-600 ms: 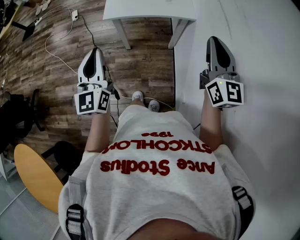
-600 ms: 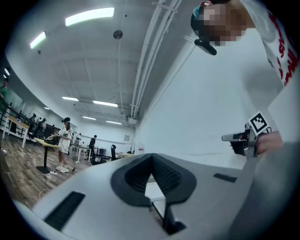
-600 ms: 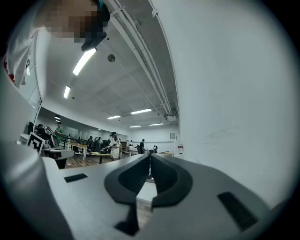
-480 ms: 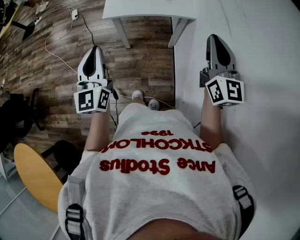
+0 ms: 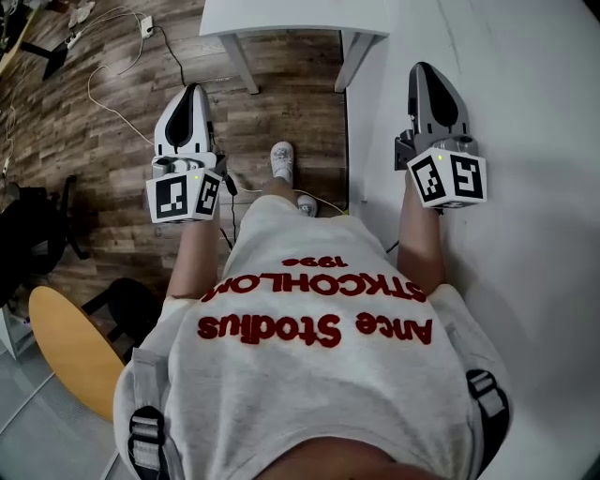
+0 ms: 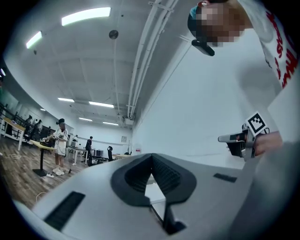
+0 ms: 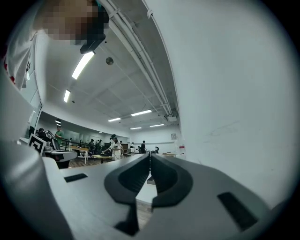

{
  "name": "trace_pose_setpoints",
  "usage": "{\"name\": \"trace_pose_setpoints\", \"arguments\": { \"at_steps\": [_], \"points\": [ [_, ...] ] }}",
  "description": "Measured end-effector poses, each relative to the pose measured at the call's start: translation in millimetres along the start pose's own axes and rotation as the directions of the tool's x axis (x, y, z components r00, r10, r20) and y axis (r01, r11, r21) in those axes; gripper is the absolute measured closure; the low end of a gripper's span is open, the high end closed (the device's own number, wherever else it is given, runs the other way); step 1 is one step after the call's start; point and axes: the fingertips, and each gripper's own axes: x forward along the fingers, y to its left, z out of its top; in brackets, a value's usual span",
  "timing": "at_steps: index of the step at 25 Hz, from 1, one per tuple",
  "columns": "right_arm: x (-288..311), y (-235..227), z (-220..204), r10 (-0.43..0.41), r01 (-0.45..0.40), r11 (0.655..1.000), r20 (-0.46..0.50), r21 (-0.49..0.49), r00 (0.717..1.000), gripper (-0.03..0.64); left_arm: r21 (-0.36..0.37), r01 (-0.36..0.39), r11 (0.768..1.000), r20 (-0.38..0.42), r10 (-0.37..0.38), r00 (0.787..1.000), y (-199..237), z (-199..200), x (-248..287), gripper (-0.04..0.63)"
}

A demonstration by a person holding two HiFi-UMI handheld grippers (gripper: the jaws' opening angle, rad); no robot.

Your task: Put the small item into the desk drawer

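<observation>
Head view: the person holds the left gripper (image 5: 193,89) over the wooden floor (image 5: 112,187) and the right gripper (image 5: 424,67) against the white wall (image 5: 525,94); both point toward the white desk (image 5: 291,17) at the top edge; a shoe (image 5: 282,159) shows between the 2 grippers; a round wooden seat (image 5: 70,352) lies at the lower left; the small item shows nowhere, and no drawer can be made out on the desk.

Left gripper view: the jaws meet at their tips with nothing held.

Right gripper view: the 2 jaws are pressed together, empty; people (image 7: 114,147) stand at tables far down the hall.
</observation>
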Motion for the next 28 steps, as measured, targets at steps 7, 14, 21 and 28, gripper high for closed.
{"name": "trace_pose_setpoints", "arguments": {
  "at_steps": [7,14,21,28],
  "points": [
    [27.5,-4.6,-10.3,0.016,-0.016,1.0,-0.003,0.004,1.0,0.606,-0.024,-0.006,1.0,-0.004,0.006,1.0,16.0,-14.8,33.3,0.588],
    [68.8,-30.2,-17.0,-0.002,0.002,1.0,-0.013,0.006,1.0,0.606,-0.049,0.011,0.999,-0.009,-0.012,1.0,28.7,-31.5,94.6,0.588],
    [125.9,-42.4,-15.1,-0.018,0.018,1.0,-0.011,0.008,1.0,0.606,-0.063,0.039,0.997,-0.008,-0.039,0.999,53.2,-34.3,152.5,0.588],
    [175.8,-53.7,-22.4,-0.037,0.037,0.999,-0.003,0.005,0.999,0.606,-0.062,0.062,0.996,0.001,-0.062,0.998,79.1,-44.3,205.2,0.588]
  ]
}}
